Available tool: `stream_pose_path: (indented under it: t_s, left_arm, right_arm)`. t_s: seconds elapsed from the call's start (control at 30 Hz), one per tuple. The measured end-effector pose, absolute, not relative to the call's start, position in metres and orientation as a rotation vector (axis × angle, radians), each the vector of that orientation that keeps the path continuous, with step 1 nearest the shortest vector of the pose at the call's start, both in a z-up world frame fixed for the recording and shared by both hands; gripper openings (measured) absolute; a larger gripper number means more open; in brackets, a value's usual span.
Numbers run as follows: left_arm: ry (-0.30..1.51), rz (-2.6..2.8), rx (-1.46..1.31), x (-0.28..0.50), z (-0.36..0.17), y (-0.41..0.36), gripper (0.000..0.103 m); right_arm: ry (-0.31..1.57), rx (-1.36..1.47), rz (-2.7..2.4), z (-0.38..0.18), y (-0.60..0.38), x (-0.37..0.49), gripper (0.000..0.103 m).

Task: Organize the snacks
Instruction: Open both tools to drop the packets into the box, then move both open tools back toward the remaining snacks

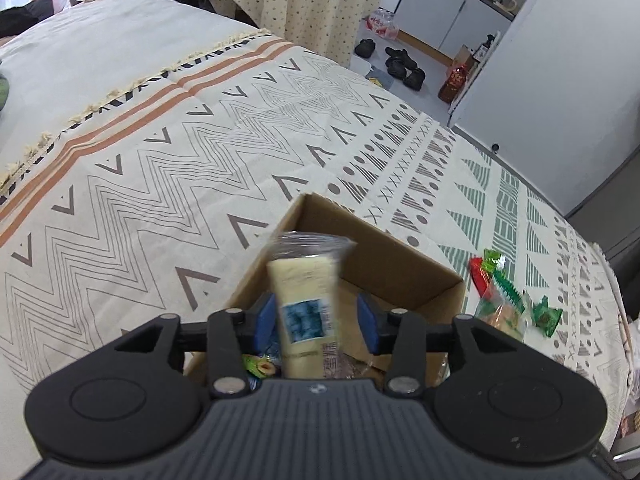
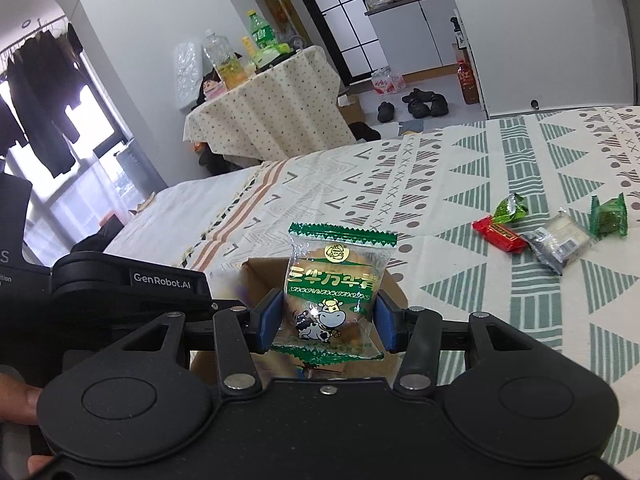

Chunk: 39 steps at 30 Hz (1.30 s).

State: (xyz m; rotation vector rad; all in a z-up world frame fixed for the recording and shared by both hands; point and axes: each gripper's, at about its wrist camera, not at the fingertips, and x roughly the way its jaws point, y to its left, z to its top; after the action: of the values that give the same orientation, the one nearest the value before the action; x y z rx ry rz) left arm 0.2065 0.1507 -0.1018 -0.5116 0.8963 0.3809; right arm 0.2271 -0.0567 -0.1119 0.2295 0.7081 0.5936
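At the lower centre of both views, over the cardboard box, my left gripper has let go of a pale wafer pack that could tip outside, while my right gripper grasps a biscuit packet that may collide there.

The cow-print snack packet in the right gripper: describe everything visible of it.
The clear plastic snack packet with green serrated seals and a cartoon cow holds a round golden-brown biscuit or cake. A gold emblem sits near its top, with yellow characters on a green band below. It stands upright, label facing the camera, pinched at both sides between the blue pads of the right gripper, in front of the open brown cardboard box on the patterned bedspread.
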Motion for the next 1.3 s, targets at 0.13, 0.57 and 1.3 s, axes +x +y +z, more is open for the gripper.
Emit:
stream_pose_path:
  t_s: [0.13, 0.57, 1.3]
  left_arm:
    - [0.888, 0.394, -0.511, 0.205, -0.100, 0.159, 0.051]
    - [0.880, 0.428, -0.490, 0.199, -0.092, 0.153, 0.081]
    - [0.847, 0.306, -0.507, 0.209, -0.076, 0.070, 0.095]
  right_arm:
    - [0.726, 0.221, 0.587, -0.116, -0.048, 0.231, 0.048]
    - [0.720, 0.226, 0.596, -0.108, -0.056, 0.228, 0.072]
    - [0.734, 0.210, 0.439, -0.090, -0.164, 0.242, 0.076]
